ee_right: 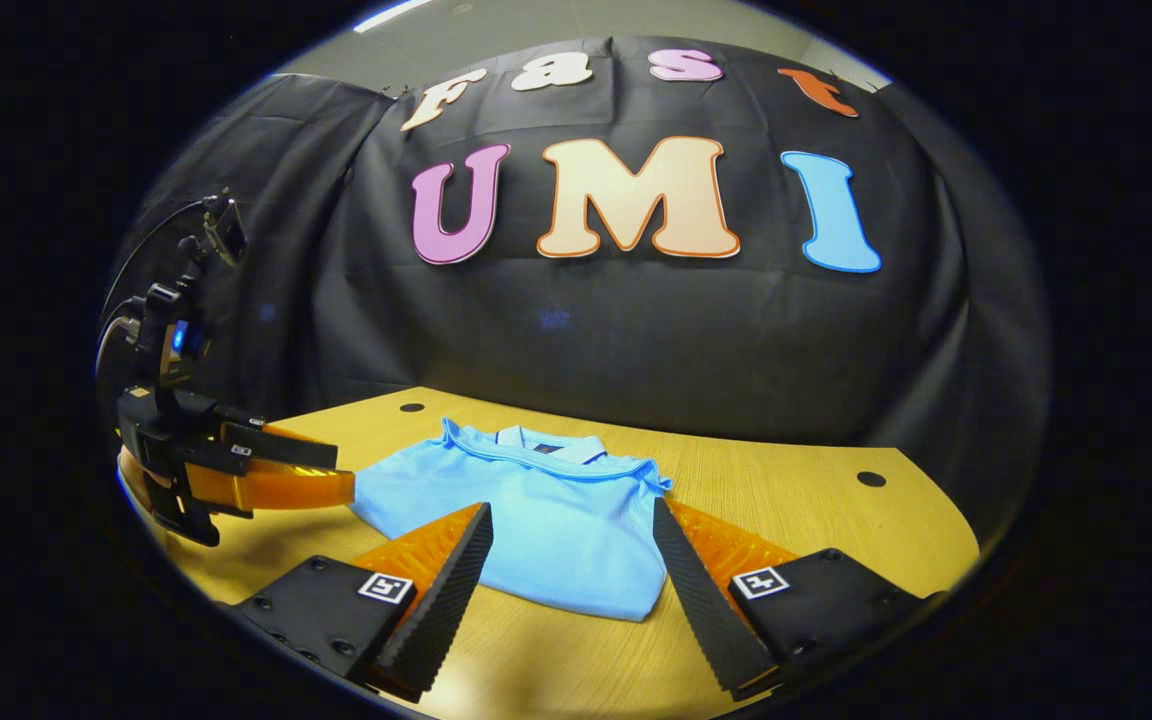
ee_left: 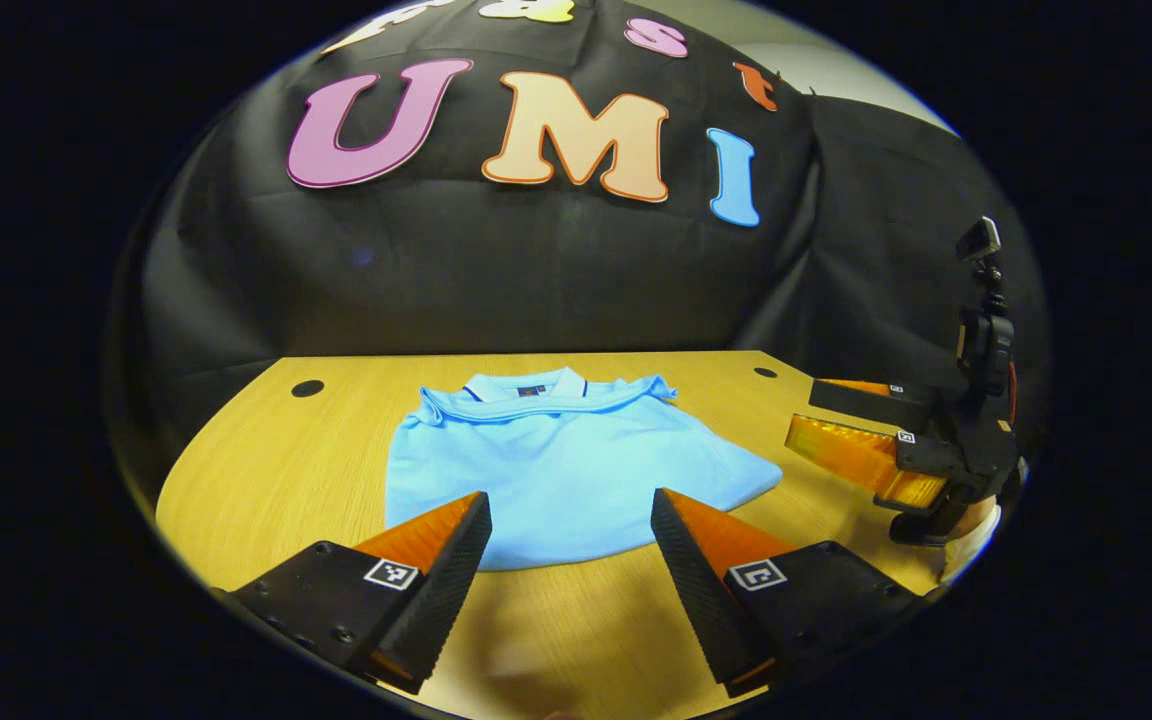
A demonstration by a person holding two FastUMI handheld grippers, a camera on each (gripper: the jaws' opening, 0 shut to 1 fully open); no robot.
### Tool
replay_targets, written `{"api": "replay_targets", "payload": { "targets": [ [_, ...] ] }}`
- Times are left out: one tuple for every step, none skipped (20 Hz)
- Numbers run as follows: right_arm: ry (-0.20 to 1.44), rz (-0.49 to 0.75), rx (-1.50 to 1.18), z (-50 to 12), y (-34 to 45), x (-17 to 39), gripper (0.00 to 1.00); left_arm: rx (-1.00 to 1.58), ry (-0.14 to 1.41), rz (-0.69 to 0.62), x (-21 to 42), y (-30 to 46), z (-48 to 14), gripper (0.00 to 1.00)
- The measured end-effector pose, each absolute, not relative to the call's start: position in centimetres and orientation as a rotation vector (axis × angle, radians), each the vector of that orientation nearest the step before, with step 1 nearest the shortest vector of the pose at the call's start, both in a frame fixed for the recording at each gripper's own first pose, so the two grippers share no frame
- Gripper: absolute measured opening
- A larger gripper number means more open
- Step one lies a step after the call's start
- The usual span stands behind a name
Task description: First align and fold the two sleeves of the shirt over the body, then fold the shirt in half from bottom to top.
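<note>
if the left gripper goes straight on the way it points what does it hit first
Probably the shirt: the left gripper has open jaws aimed at its near hem, with only bare table before it. Depth is unclear, so it may skim over the cloth.

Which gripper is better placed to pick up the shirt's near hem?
Right, slightly. The near hem reaches well in between the open fingers of the right gripper; at the left gripper, also open, it only meets the fingertips.

1. Shirt (ee_left: pixel 566 470): one, at table centre.
2. Table (ee_left: pixel 276 470): one.
3. Grippers: two, left gripper (ee_left: pixel 570 520) and right gripper (ee_right: pixel 570 530).
4. Table holes (ee_left: pixel 307 388): two, at 10 and 2 o'clock.
</note>
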State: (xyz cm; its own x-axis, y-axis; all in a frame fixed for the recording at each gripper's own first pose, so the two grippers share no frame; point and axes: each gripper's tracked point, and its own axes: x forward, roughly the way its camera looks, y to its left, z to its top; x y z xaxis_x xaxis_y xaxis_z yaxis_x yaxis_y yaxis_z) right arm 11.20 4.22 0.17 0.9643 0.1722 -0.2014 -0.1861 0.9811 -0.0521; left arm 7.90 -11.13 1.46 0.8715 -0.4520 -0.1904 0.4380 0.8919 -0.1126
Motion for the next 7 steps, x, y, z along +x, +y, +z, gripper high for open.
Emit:
{"api": "replay_targets", "payload": {
  "targets": [
    [0.194,0.185,-0.068,0.0,4.2,10.7,1.0,-0.059,0.204,-0.467,7.5,-11.3,1.4,0.96],
    [0.2,0.185,-0.067,-0.4,4.2,10.4,1.0,-0.054,0.198,-0.47,7.2,-11.4,1.3,0.96],
    [0.201,0.19,-0.065,-0.5,4.2,10.1,1.0,-0.053,0.196,-0.477,6.9,-11.7,1.1,0.96],
    [0.203,0.193,-0.067,-0.6,4.4,10.1,1.0,-0.047,0.194,-0.487,6.6,-12.1,0.9,0.96],
    [0.208,0.196,-0.07,-0.8,4.5,10.0,1.0,-0.038,0.19,-0.493,6.4,-12.4,0.9,0.96],
    [0.215,0.198,-0.071,-1.2,4.5,10.0,1.0,-0.03,0.182,-0.493,6.5,-12.5,0.8,0.96],
    [0.222,0.199,-0.068,-1.4,4.6,9.8,1.0,-0.026,0.179,-0.496,6.6,-12.9,0.6,0.96]
  ]
}}
